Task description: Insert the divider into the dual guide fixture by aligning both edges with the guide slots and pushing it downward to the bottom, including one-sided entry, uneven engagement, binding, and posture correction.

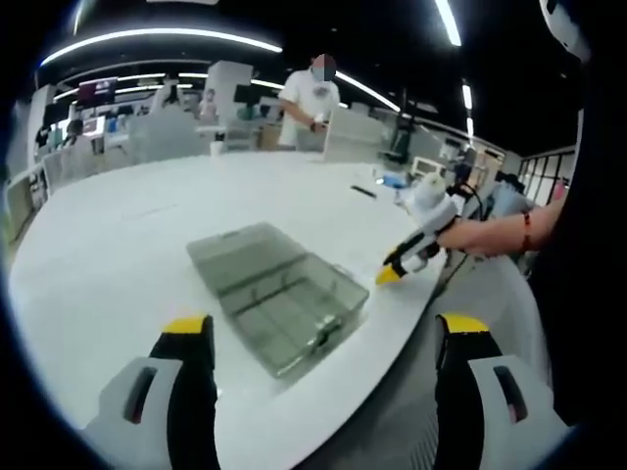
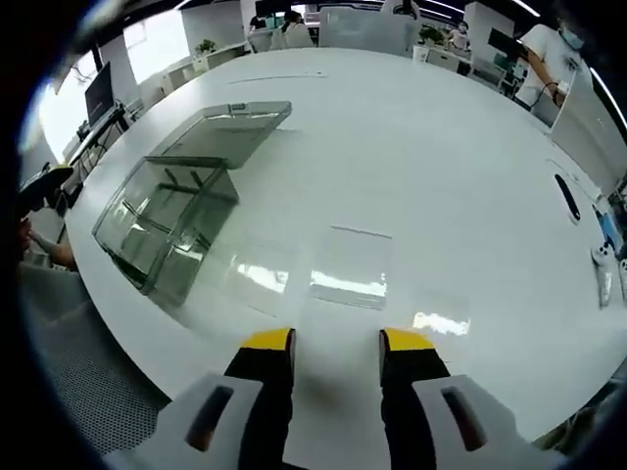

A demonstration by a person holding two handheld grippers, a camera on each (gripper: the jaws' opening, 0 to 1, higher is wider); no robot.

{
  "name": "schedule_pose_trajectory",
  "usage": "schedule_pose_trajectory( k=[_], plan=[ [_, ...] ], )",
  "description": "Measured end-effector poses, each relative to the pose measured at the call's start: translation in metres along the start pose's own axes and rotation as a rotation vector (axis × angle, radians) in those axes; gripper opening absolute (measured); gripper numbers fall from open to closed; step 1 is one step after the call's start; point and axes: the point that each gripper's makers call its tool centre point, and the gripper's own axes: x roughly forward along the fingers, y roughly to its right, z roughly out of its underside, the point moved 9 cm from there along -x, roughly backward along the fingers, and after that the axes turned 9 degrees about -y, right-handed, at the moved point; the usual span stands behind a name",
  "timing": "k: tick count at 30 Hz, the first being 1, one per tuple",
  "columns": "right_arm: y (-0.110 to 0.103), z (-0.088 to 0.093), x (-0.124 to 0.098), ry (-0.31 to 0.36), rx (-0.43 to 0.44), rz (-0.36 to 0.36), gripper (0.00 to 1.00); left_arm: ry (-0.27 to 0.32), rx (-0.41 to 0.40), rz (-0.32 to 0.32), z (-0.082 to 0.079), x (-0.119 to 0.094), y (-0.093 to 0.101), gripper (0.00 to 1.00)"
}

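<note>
A clear grey-tinted fixture box (image 1: 279,294) stands on the white table (image 1: 147,225) with its lid folded back flat; thin guide ribs show inside it. In the right gripper view the same box (image 2: 162,225) is at the left, its lid (image 2: 230,122) beyond it. A clear flat divider sheet (image 2: 351,266) lies on the table just ahead of my right gripper (image 2: 336,343), which is open and holds nothing. My left gripper (image 1: 323,328) is wide open above the table edge, short of the box. The right gripper (image 1: 407,259), held by a hand, hovers right of the box.
A black pen-like object (image 2: 566,196) and white controllers (image 2: 607,264) lie at the table's right side. A person in a white shirt (image 1: 312,98) stands beyond the far edge. The curved table edge (image 2: 147,304) runs close to the box.
</note>
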Motion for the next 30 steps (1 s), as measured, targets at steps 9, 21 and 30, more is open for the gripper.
schedule_pose_trajectory(
  k=[9, 21, 30],
  plan=[
    [0.002, 0.004, -0.004, -0.023, 0.001, -0.008, 0.29, 0.007, 0.006, -0.007, 0.005, 0.001, -0.006, 0.91],
    [0.003, 0.003, -0.008, 0.013, 0.021, -0.03, 0.28, 0.01, 0.018, -0.007, -0.008, 0.002, 0.01, 0.91],
    [0.004, 0.004, -0.012, 0.032, 0.022, -0.042, 0.28, 0.015, 0.014, 0.008, -0.017, 0.006, 0.019, 0.9]
  ],
)
